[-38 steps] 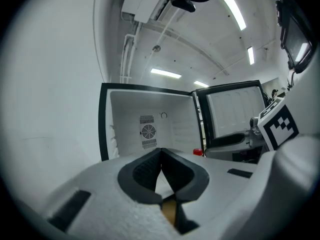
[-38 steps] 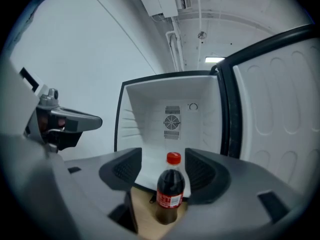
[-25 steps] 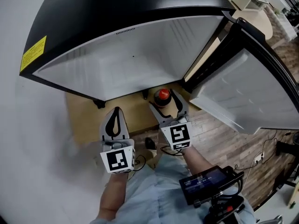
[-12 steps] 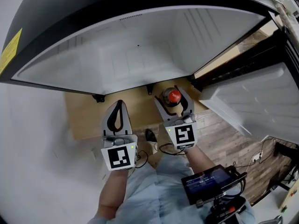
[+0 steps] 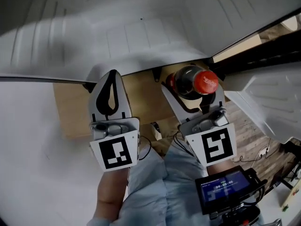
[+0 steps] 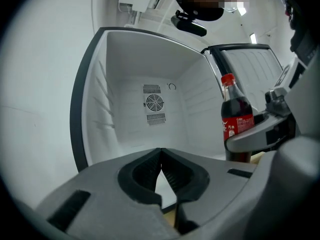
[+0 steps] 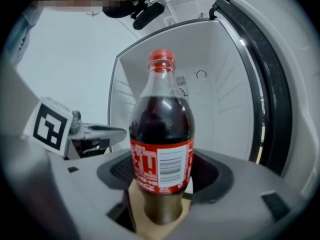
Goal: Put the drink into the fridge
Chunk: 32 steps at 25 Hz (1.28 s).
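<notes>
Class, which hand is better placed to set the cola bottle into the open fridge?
Right: the right tongs, just closed tighter, grip the cola bottle upright facing the fridge; the left tongs are shut, empty.

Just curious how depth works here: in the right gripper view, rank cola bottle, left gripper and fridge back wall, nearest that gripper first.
1. cola bottle: between the jaws, just closed on it.
2. left gripper: alongside, left.
3. fridge back wall: beyond, deepest.
</notes>
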Motion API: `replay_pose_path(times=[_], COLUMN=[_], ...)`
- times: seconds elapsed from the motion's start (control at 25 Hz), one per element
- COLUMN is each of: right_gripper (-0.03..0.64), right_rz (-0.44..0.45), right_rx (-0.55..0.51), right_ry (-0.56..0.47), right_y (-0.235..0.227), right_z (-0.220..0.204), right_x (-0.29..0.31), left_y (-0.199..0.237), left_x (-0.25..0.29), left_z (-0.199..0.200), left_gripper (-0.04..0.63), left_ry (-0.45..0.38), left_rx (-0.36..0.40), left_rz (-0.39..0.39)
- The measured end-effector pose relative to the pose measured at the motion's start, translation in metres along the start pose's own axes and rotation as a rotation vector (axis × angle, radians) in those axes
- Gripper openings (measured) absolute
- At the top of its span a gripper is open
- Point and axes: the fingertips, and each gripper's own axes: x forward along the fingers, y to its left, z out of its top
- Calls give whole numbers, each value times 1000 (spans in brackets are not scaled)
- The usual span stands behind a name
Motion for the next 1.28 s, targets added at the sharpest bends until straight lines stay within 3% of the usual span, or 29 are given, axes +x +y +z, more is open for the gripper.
replay_pose_path(times=[0.76,0.96,1.12,1.28], right_gripper=[310,310,310,311], right_rz=[60,60,58,89], right_rx=[-58,-88,-96,-79], right_ry=[-2,-35,-49,-53], right_y=[0,-13,-36,-42], right_z=[42,58,54,48], right_x=[41,56,86,106], left_y=[21,19,16,13], left_x=[34,42,71,74], left_z=[14,16,13,6], left_gripper=[8,8,9,9], left_ry=[-20,-14,-69,-48], left_rx=[-16,-4,-13,9], left_rz=[35,29,38,49])
